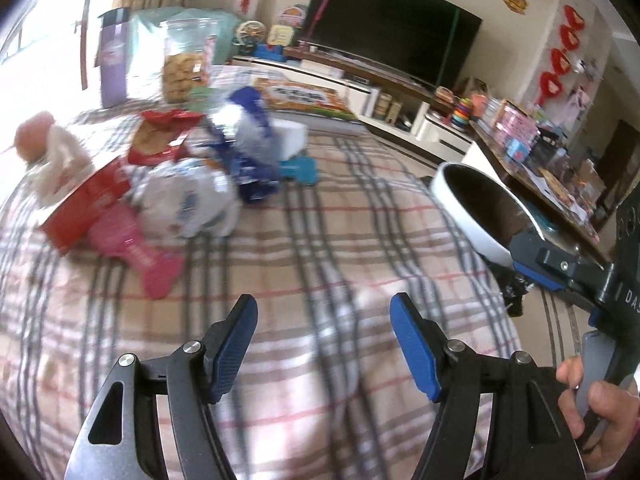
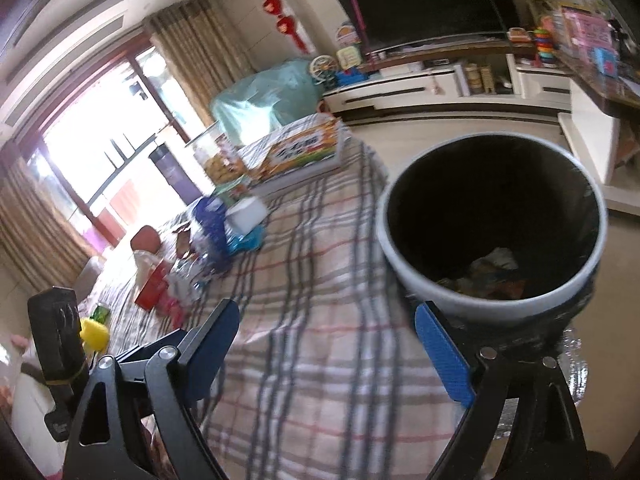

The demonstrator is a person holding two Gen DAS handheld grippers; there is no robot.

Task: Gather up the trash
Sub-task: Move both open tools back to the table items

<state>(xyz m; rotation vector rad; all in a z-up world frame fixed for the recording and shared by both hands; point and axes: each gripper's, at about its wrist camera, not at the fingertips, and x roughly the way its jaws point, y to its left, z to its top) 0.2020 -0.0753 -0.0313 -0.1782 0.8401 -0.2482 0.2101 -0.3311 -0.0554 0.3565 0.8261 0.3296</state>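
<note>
A pile of trash lies on the plaid-covered table [image 1: 320, 240]: a white crumpled bag [image 1: 188, 200], a blue wrapper [image 1: 248, 140], a pink wrapper [image 1: 136, 252], a red box [image 1: 88, 204] and a red snack bag [image 1: 160, 136]. My left gripper [image 1: 324, 312] is open and empty, hovering over the cloth short of the pile. A white bin [image 2: 492, 216] with a black liner stands at the table's right edge and holds some trash. My right gripper [image 2: 328, 320] is open and empty, beside the bin. The pile also shows in the right wrist view [image 2: 200, 248].
A cookie jar [image 1: 186, 60], a purple box [image 1: 114, 56], a white block [image 1: 290, 136] and a colourful flat box [image 1: 304, 96] stand at the table's far end. A TV [image 1: 392, 28] and cabinet are beyond. A yellow object [image 2: 94, 332] lies at the left.
</note>
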